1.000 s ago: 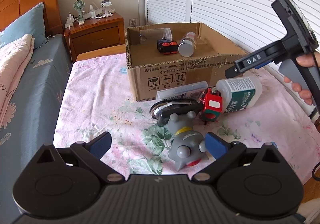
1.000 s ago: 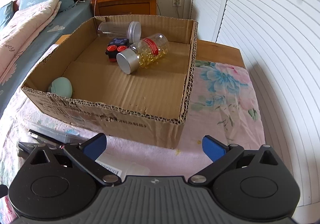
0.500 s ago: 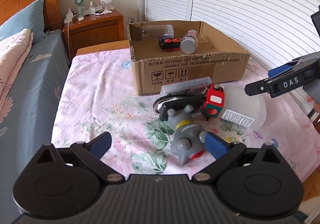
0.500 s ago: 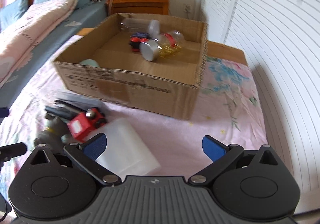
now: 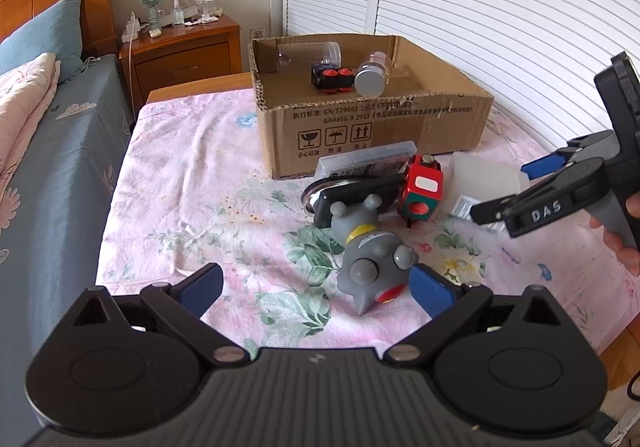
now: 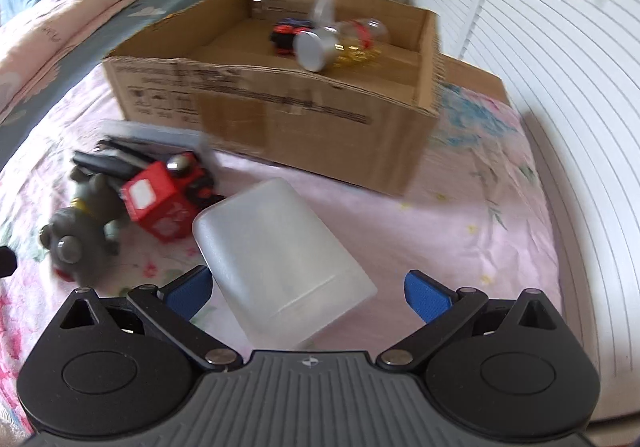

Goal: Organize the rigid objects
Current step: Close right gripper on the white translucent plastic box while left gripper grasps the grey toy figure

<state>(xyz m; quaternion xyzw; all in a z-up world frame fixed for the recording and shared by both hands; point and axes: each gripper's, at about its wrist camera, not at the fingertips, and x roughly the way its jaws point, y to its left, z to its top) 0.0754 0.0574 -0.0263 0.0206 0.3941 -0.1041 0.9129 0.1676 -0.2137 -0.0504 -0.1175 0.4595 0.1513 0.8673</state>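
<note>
Blue-padded fingers on both tools stand wide apart and hold nothing. The right gripper point(image 6: 308, 289) hangs over a frosted white plastic bottle point(image 6: 280, 263) that lies on its side on the pink flowered cloth point(image 6: 460, 215); the bottle sits between the two fingers, nearer the left-hand pad, and whether that pad touches it cannot be told. From the left wrist camera the same gripper point(image 5: 516, 187) shows at the right edge, held by a hand point(image 5: 622, 231), with its fingers just over the bottle point(image 5: 480, 179).

The left gripper point(image 5: 316, 283) hovers low over the cloth point(image 5: 192, 183). A grey toy figure point(image 5: 368, 251) lies between its fingers, close against the right-hand pad, with a clear gap on the other side.

Just beyond the toy lies a small heap: a red cube point(image 5: 422, 193), a black flat object point(image 5: 356, 193) resting on something shiny and round, and a clear flat case point(image 5: 366, 161) leaning at the foot of the box. The cube lies just beside the bottle.

An open cardboard box point(image 5: 372, 127) stands on the cloth behind the heap. Inside, toward the far wall, lie a clear empty jar point(image 5: 308, 53) on its side, a dark cube with red buttons point(image 5: 332, 77), and a clear bottle with a silver cap point(image 5: 372, 75) holding yellow capsules point(image 6: 356, 51). These three lie close together; most of the box floor is bare.
</note>
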